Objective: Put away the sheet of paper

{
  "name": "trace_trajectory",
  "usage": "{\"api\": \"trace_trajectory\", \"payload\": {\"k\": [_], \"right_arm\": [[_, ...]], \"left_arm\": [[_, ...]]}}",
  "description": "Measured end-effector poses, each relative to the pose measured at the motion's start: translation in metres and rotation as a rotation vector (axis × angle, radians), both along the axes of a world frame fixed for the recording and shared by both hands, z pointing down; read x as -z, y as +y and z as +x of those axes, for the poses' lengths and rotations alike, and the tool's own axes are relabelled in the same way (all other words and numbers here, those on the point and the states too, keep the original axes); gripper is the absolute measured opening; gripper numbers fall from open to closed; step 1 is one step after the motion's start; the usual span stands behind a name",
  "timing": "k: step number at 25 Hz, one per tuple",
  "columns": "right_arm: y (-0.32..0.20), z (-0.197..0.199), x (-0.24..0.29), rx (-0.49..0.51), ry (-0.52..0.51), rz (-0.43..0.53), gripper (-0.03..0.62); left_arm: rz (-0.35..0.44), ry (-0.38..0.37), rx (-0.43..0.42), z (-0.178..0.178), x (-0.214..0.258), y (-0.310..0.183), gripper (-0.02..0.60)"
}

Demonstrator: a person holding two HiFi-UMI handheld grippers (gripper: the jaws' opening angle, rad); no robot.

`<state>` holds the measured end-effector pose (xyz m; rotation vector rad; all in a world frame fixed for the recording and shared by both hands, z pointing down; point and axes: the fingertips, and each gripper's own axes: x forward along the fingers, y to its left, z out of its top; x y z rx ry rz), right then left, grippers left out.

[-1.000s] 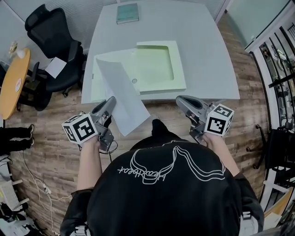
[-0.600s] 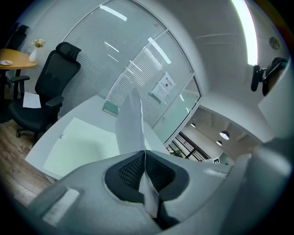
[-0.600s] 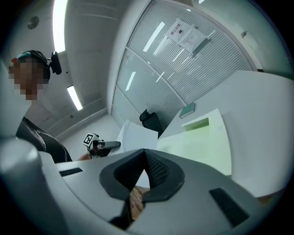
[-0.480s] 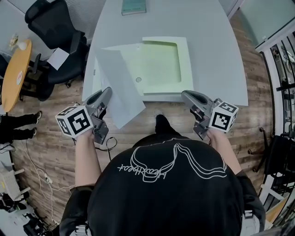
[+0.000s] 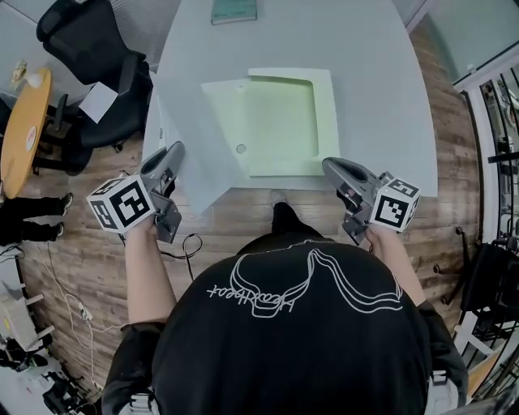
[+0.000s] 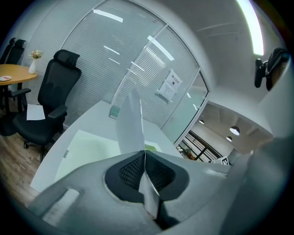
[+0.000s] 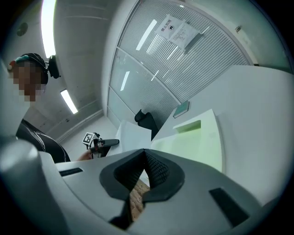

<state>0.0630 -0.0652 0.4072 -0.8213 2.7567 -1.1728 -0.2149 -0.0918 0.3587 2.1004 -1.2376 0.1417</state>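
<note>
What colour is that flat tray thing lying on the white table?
The tray is pale green; the head view shows it best.

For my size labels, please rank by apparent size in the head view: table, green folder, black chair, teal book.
1. table
2. green folder and black chair: these look alike, so not ranked
3. teal book, cut by the frame

Head view: set high behind both tools, facing steeply down past the left gripper and right gripper to the table ahead. Gripper views: mounted close behind their own jaws, facing forward. All three share the pale green tray.
</note>
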Motion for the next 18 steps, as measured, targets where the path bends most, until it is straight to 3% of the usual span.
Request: {"api": "trace_trajectory", "payload": {"k": [7, 18], "right_arm": [[-0.032, -0.002, -0.002, 0.027, 0.032, -0.009, 0.011], [-0.052, -0.024, -0.006, 0.089, 0.041, -0.027, 0.011]], "left_arm": [[-0.040, 0.009, 0.027, -0.007, -0.017, -0.038, 0.011], [-0.097, 0.156, -0.043, 0.018, -0.036, -0.058, 0.011]]}}
